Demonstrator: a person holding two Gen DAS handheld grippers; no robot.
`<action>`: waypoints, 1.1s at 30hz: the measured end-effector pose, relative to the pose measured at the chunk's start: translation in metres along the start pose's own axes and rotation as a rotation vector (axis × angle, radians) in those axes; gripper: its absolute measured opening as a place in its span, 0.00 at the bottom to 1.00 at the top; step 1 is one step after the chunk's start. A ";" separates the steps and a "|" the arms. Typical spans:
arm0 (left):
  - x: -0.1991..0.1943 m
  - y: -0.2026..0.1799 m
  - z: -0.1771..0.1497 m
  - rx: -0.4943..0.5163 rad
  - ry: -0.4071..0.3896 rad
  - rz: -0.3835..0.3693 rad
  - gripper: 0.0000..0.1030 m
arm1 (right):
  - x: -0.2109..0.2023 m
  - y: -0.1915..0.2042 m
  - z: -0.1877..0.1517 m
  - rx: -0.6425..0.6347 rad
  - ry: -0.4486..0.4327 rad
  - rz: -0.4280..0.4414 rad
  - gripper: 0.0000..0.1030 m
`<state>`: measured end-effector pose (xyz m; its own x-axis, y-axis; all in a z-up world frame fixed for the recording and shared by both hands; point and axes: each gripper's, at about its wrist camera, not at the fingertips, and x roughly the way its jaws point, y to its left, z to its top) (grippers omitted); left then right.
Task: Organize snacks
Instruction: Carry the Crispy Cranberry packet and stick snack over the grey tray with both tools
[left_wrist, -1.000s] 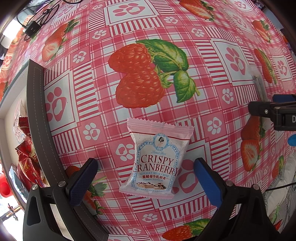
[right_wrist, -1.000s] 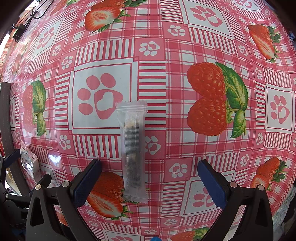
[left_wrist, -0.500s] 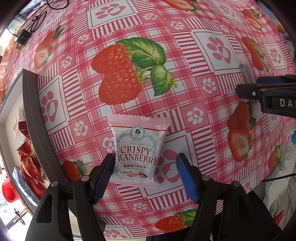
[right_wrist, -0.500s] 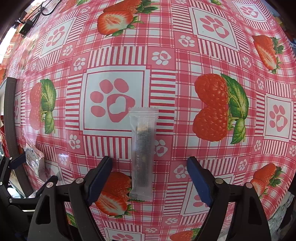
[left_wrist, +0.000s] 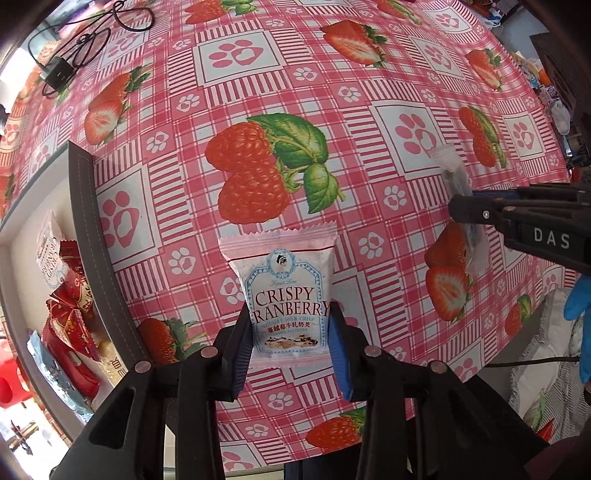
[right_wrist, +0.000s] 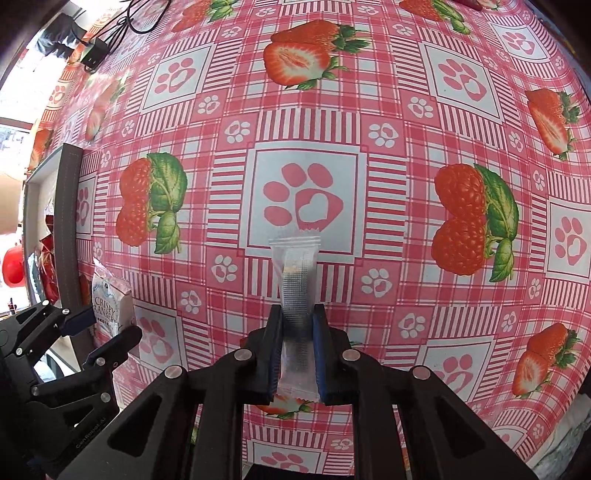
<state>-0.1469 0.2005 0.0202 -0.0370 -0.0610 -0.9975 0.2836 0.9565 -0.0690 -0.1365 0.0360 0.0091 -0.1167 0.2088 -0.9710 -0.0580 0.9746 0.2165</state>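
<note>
Left gripper (left_wrist: 290, 338): jaws narrow and closing, with the pink Crispy Cranberry packet (left_wrist: 284, 291) between the blue pads, which pressed its two side edges.
Crispy Cranberry packet: lower half inside the jaws, upper half with the zigzag seal reaching out past the fingertips, above the strawberry tablecloth (left_wrist: 332, 110).
Right gripper (right_wrist: 297, 354): jaws drawn fully together, clamped on the clear stick sachet (right_wrist: 295, 284).
Clear stick sachet: upright between the pads, its top seal well beyond the fingertips and its bottom seal showing below them.
Snack box (left_wrist: 79, 221): to the left of the left gripper, a dark-rimmed box holding red packets (left_wrist: 70, 321) and another white packet (left_wrist: 50, 254).
Each gripper seen by the other: the right one lay to the right of the left gripper; the left one lay low to the left of the right gripper.
Blue-gloved hand (left_wrist: 580, 310): at the right edge, behind the right gripper.
Black cable and adapter (left_wrist: 59, 72): far ahead and left on the cloth.
</note>
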 end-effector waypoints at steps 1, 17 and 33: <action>-0.004 0.003 0.001 -0.005 -0.010 -0.004 0.40 | -0.002 0.001 0.001 0.005 -0.003 0.005 0.16; -0.054 0.061 -0.012 -0.174 -0.146 -0.024 0.40 | -0.035 0.012 0.006 0.045 -0.040 0.072 0.16; -0.077 0.127 -0.043 -0.369 -0.228 0.020 0.40 | -0.049 0.129 0.044 -0.215 -0.054 0.100 0.16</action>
<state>-0.1491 0.3393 0.0892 0.1896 -0.0630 -0.9798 -0.0806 0.9936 -0.0795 -0.0950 0.1549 0.0797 -0.0796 0.3135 -0.9463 -0.2593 0.9101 0.3233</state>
